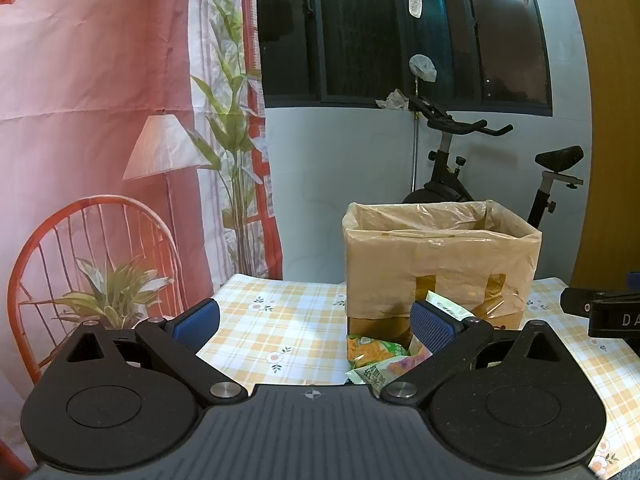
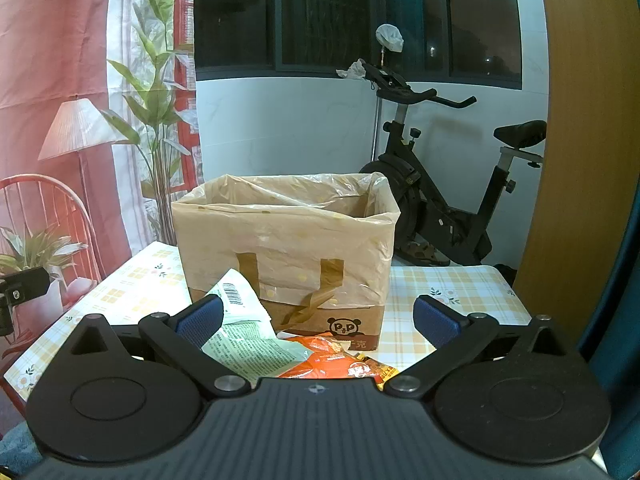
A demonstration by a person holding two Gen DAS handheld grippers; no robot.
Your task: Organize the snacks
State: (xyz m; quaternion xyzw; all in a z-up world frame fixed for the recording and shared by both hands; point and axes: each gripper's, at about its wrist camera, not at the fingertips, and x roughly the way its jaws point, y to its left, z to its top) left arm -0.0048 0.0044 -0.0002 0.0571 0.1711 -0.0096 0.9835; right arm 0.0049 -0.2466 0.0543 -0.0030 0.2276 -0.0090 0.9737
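Note:
A cardboard box lined with a thin plastic bag stands open on the checked tablecloth; it also shows in the right wrist view. Snack packets lie in front of it: a green one and a pale green one in the left wrist view, a pale green-white packet and an orange-red packet in the right wrist view. My left gripper is open and empty, left of the packets. My right gripper is open and empty above the packets.
An exercise bike stands behind the table by a dark window. A printed backdrop with a red chair and plants hangs at the left. The other gripper shows at the right edge of the left view.

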